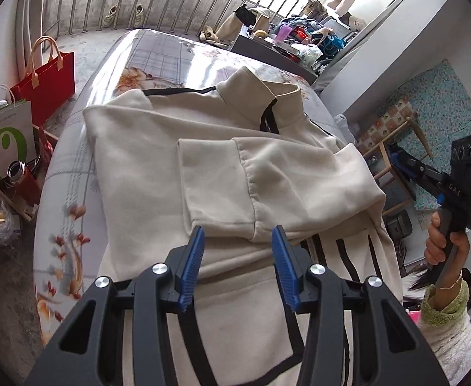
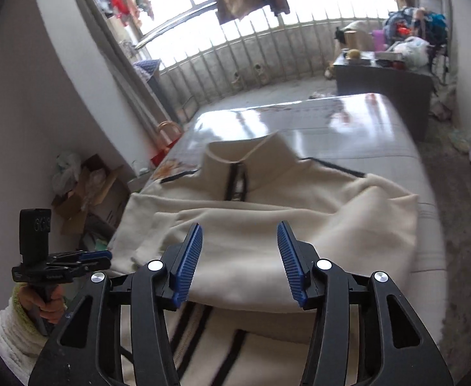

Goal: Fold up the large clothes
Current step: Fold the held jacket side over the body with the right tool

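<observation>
On right tool (image 1: 399,160) body, white lettering "DAS"; cream jacket (image 1: 222,160) alongside

garment: cream fleece pullover (image 1: 222,160) with black trim
state: both sleeves folded across chest
place: flat on the bed (image 1: 74,173), collar farthest

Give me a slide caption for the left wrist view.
Open left gripper hovers over a cream fleece jacket with sleeves folded across, on a floral table.
</observation>
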The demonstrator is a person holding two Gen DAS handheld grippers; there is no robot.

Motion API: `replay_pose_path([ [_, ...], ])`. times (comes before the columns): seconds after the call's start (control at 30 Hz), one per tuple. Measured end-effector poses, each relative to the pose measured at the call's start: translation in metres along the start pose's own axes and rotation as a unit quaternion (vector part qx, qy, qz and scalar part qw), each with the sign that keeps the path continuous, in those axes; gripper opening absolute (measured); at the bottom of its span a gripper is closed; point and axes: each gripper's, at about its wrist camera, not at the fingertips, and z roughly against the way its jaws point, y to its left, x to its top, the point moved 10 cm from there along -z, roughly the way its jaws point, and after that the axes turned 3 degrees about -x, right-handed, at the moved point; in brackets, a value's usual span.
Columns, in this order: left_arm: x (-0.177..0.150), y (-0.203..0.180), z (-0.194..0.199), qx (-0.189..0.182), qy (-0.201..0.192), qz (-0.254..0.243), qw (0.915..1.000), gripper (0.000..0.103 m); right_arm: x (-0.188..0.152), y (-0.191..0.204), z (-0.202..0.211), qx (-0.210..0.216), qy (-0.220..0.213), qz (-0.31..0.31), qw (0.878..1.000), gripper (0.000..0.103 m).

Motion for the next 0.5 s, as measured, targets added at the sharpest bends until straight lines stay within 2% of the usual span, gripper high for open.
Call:
replay_pose_path([
  [0.13,0.028,0.020,-0.040,0.064,0.015,0.005,0.9978,0.042,0.001,-0.096,0.015,-0.067,-0.004,-0.085,0.994,0.052],
  [0.2,0.036,0.027,-0.057,0.098,0.020,-0.014,0.9949,0.034,-0.004,-0.133,0.014,-0.076,0.004,-0.130,0.989,0.051],
  [0.23,0.038,0.030,-0.064,0.116,0.025,-0.026,0.9926,0.023,-0.006,-0.147,0.013,-0.079,0.007,-0.147,0.986,0.052],
  [0.3,0.040,0.030,-0.071,0.138,0.018,-0.046,0.9892,0.011,-0.009,-0.166,0.009,-0.075,0.011,-0.169,0.983,0.051],
  [0.33,0.040,0.026,-0.074,0.136,0.019,-0.059,0.9888,0.000,-0.012,-0.167,0.004,-0.075,0.013,-0.174,0.982,0.051],
  [0.4,0.042,0.017,-0.069,0.134,0.005,-0.078,0.9878,0.000,-0.014,-0.174,-0.006,-0.074,0.021,-0.177,0.981,0.050],
  [0.5,0.061,-0.005,-0.035,0.139,-0.060,-0.109,0.9825,0.000,-0.013,-0.176,-0.024,-0.072,0.033,-0.172,0.982,0.050],
])
